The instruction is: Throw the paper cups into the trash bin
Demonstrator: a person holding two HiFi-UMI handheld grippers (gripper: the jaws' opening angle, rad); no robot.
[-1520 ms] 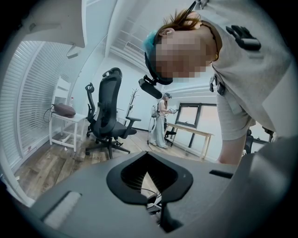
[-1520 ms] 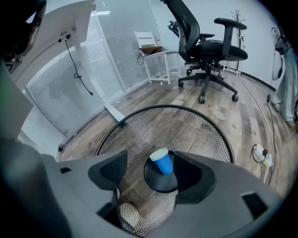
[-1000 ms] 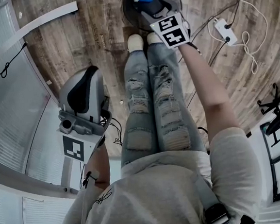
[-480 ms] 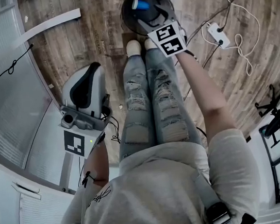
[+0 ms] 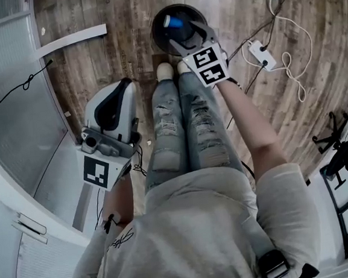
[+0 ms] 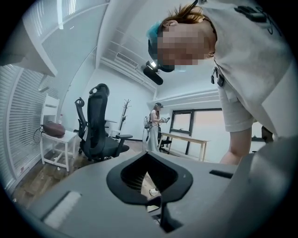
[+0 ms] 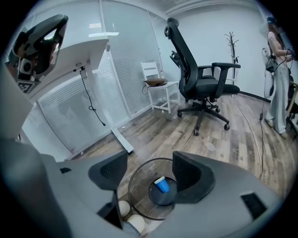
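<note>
A black round trash bin (image 5: 159, 23) stands on the wood floor just past the person's shoes (image 5: 164, 70). One blue paper cup (image 5: 173, 22) lies on its bottom, and it also shows as the blue cup (image 7: 162, 184) inside the wire-rimmed bin (image 7: 136, 174). My right gripper (image 5: 188, 36) hangs over the bin's near rim; its jaws stand apart with nothing between them, and the right gripper (image 7: 149, 174) frames the cup below. My left gripper (image 5: 121, 88) is held at the person's left side, away from the bin, shut and empty (image 6: 150, 172).
Power strips and white cables (image 5: 257, 52) lie on the floor to the right of the bin. A white desk foot (image 5: 71, 41) and a glass partition are at the left. A black office chair (image 7: 200, 79) and a white stool (image 7: 156, 83) stand farther off.
The bin and the right gripper sit lower in the head view as the head moved; the gripper stays over the bin. The cup still lies inside. The left gripper barely moved.
</note>
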